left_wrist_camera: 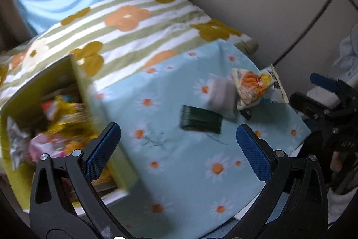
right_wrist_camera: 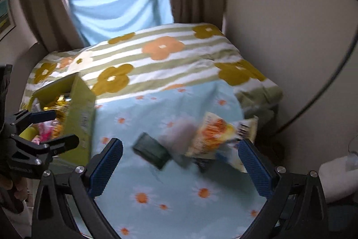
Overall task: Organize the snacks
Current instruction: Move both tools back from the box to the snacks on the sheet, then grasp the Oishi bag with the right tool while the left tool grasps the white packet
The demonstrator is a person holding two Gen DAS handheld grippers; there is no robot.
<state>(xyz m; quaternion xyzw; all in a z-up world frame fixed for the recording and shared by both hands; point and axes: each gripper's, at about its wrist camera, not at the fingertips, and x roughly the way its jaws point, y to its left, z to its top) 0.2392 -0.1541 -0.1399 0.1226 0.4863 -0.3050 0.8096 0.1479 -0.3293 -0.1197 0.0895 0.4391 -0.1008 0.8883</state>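
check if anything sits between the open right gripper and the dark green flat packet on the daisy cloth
Nothing visible does. The right gripper is open and empty, and the dark green flat packet lies just ahead of it with only bare light blue daisy-print cloth between. The blurred white packet and orange-yellow snack bag lie beyond it.

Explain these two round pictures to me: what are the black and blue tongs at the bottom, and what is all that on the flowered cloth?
No robot here: a person carries a hand-held gripper in each hand, each with a fisheye camera looking along its fingers. One picture comes from the left gripper, the other from the right gripper. Both stand open and hold nothing. On the daisy cloth sits a yellow-green box already filled with snacks. To its right lie a dark green packet, a pale blurred packet and an orange-and-yellow snack bag, not yet packed. Behind lies a striped flowered blanket.
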